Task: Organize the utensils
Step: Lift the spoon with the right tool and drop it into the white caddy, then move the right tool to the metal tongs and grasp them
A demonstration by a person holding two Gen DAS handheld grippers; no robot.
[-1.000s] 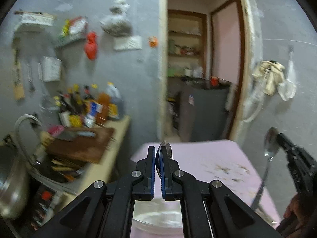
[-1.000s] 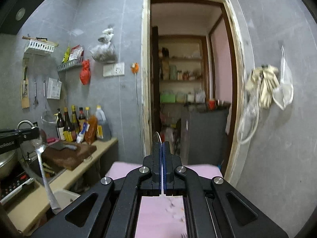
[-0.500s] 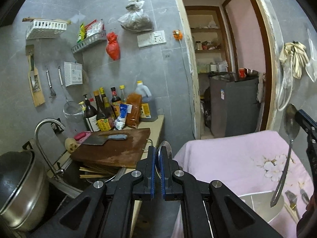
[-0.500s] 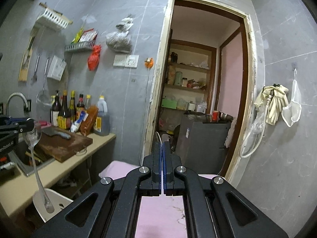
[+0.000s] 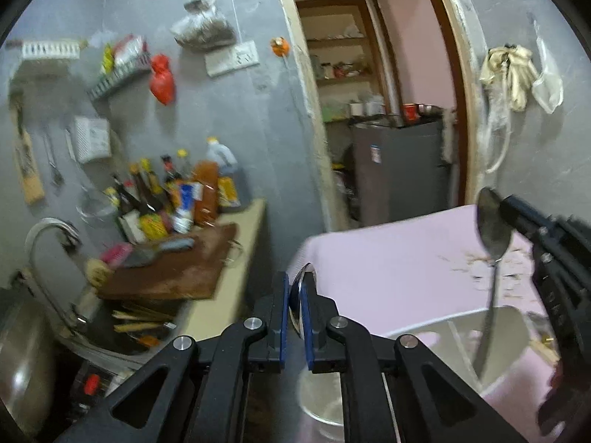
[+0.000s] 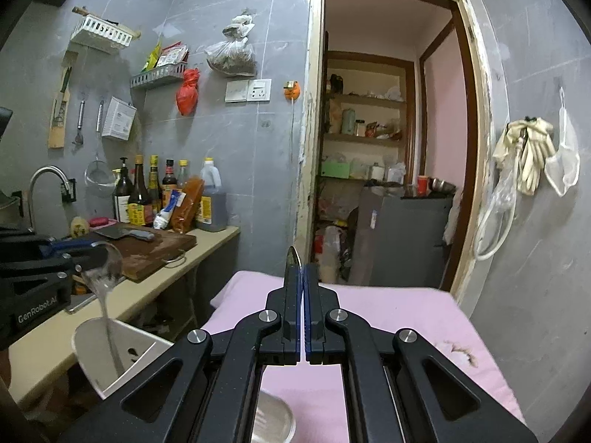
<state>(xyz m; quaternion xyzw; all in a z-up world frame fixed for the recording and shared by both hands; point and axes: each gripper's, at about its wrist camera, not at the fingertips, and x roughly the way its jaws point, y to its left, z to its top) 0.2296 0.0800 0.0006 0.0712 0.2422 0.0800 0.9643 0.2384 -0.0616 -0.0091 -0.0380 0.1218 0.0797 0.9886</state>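
pink cloth below; spoon pinched in right claw (bowl up).

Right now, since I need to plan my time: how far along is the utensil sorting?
Done: nothing seen stored yet. In hand: the left gripper holds the left spoon, its jaws opening, and the right gripper is shut on the right spoon. Both handles hang into the white utensil holder. Left: release both spoons.
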